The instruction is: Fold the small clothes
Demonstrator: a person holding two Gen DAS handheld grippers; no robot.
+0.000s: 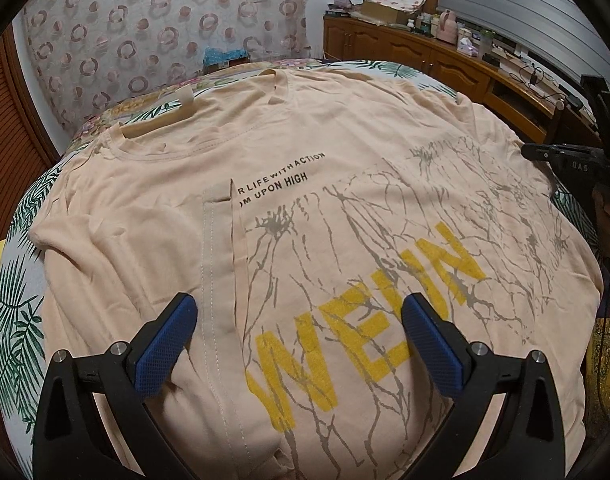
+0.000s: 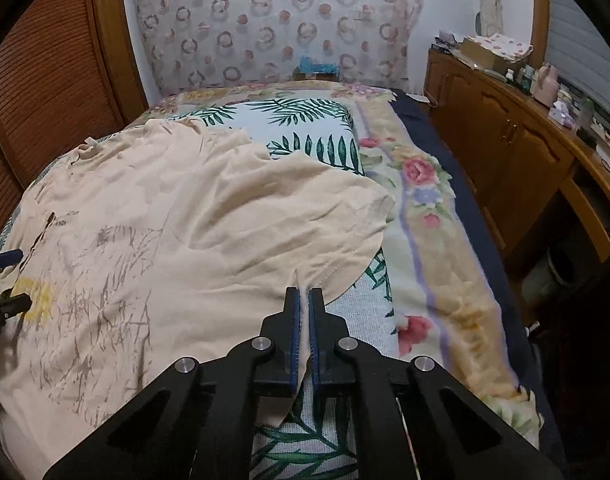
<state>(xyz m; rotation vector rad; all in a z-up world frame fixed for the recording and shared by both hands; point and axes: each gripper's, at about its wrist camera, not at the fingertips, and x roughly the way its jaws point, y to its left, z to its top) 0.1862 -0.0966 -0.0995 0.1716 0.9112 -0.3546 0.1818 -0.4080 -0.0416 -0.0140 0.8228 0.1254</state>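
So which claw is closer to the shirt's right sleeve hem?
Right. The right claw is shut on the T-shirt right at that sleeve hem. The left claw hovers open over the yellow lettering, apart from the sleeve.

The first letters of the black printed lines on the peach cotton T-shirt (image 1: 345, 168) are hidden under its folded-over sleeve. Its yellow lettering (image 1: 369, 320) is partly hidden, so the word cannot be read. The small bottles on the brown wooden sideboard (image 1: 445, 60) are too small to tell apart.

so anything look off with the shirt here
Only small things. On the shirt a sleeve is folded in over the chest and hides the start of the black print. The fabric by the right gripper, which pinches it, is rumpled.
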